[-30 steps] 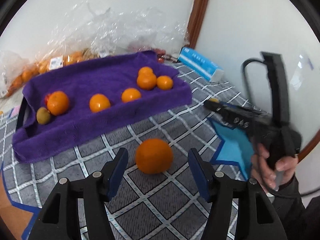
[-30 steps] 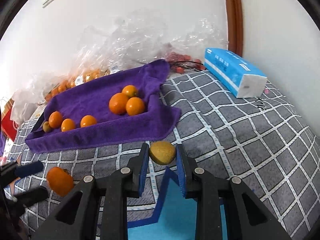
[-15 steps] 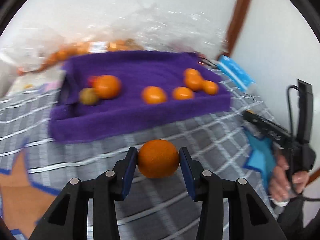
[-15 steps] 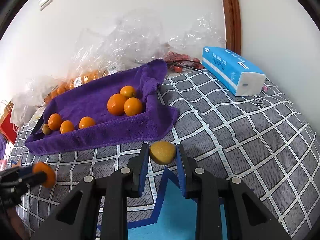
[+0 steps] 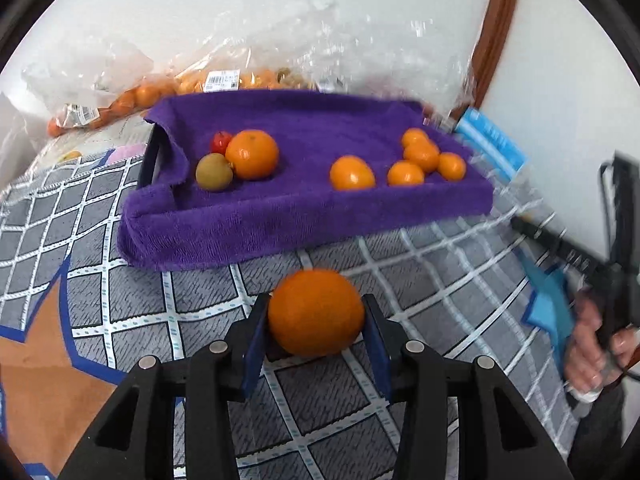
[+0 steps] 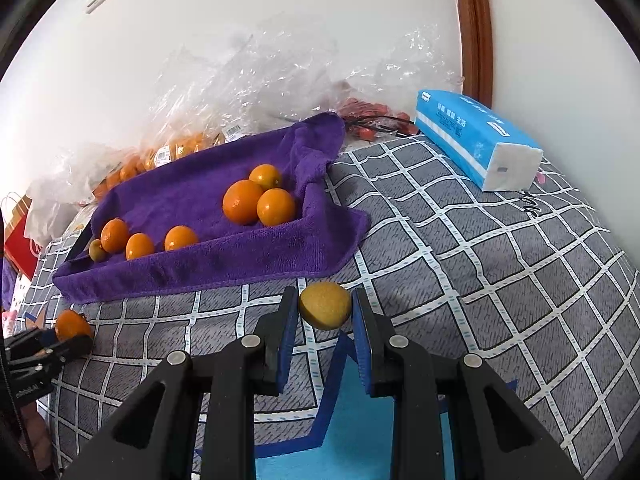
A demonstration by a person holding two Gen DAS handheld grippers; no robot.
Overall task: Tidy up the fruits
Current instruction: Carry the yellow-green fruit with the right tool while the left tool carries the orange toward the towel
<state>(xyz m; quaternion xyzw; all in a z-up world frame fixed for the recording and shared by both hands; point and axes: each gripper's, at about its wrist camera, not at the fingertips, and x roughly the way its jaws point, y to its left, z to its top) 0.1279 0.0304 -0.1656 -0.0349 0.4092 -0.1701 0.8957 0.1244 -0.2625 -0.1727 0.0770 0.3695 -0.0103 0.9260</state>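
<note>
Nearest to me, the left gripper [image 5: 316, 322] has its two blue pads closed on a large orange [image 5: 316, 312], taken across its widest part and held just above the checked bedcover [image 5: 420, 264]. An orange of this size should be rather heavy, firm and round, with a skin that gives some grip, so I judge that a hold on the middle is the safe one; a hold nearer the top could let it roll out.

The right gripper [image 6: 325, 320] is closed in the same way on a small yellow-brown fruit [image 6: 325, 306], perhaps a kiwi or a small pear; I cannot tell which. It looks light, and maybe softer, so it would need only gentle pressure.

Farther away, the purple towel [image 5: 304, 216] lies over a tray whose dark edge shows only at the left. On it rest several small oranges [image 5: 420, 156], a bigger one, a brownish fruit [image 5: 214, 172] and a small red fruit half hidden behind them. At the far wall, fruit in plastic bags [image 5: 132, 96] is hard to make out, and in the left view the person's hand [image 5: 592, 344] at the right edge is blurred.
</note>
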